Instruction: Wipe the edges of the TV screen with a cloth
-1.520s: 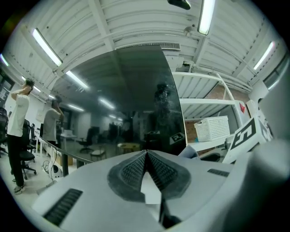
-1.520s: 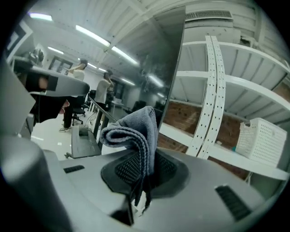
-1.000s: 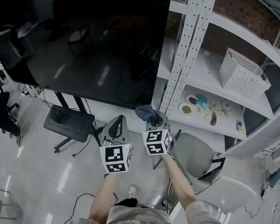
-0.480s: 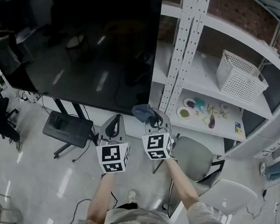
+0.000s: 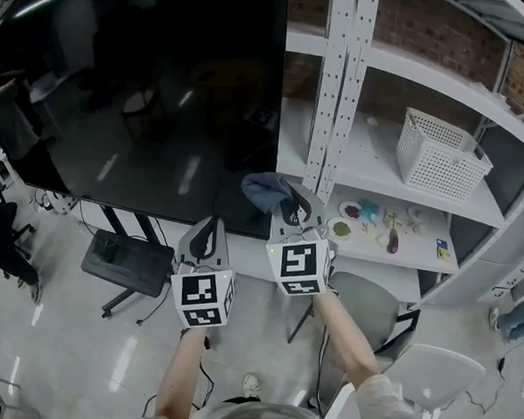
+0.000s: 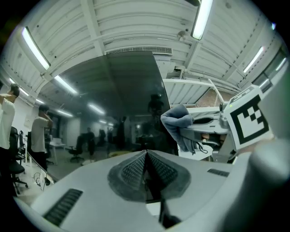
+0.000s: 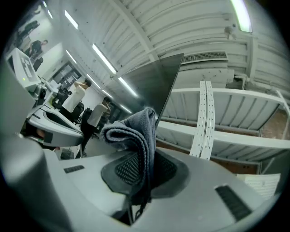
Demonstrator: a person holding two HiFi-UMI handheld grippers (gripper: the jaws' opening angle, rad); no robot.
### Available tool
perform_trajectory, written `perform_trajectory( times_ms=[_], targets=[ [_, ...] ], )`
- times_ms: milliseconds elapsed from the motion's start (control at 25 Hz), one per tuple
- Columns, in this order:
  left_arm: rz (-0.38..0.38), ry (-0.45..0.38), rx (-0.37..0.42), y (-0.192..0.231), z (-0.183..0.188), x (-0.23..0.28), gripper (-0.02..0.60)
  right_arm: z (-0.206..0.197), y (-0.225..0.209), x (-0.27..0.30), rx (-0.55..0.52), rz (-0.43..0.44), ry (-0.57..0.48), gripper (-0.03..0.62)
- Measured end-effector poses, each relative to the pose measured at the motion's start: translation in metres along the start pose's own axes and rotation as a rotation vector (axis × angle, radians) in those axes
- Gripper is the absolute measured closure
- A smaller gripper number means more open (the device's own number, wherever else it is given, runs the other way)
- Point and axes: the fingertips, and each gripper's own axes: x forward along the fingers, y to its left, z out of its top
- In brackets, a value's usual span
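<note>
The dark TV screen [image 5: 145, 88] filled the upper left of the head view on its stand. A white metal shelf unit [image 5: 342, 84] stood just to its right. A grey chair [image 5: 368, 297] sat on the floor below the shelves, and a white basket [image 5: 440, 154] rested on an upper shelf. The left hand-held gripper [image 5: 206, 236] hung below the screen's bottom edge, its jaws pressed together with nothing between them. The right hand-held gripper [image 5: 287, 210] was clamped on a folded grey-blue cloth [image 5: 263, 191]. The cloth was raised near the screen's lower right corner; whether it touched the screen could not be told.
</note>
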Motion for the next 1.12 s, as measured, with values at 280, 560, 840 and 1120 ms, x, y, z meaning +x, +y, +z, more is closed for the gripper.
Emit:
perform_trajectory(
  times_ms=[280,560,840,1120],
  targets=[
    [-0.045,-0.036,-0.022,-0.003,0.05,0.017,0.566,0.068,-0.027,0.007,-0.07,-0.012,-0.117,0.545],
    [-0.084,-0.124,-0.055,-0.005,0.128,0.037,0.565,0.126,-0.051,0.017,-0.144,0.001,-0.175,0.545],
    [-0.112,-0.209,-0.042,-0.008,0.206,0.051,0.565,0.186,-0.073,0.027,-0.225,-0.017,-0.24,0.545],
    [-0.099,-0.279,0.014,0.002,0.273,0.058,0.566,0.249,-0.101,0.036,-0.318,-0.079,-0.305,0.545]
  ],
)
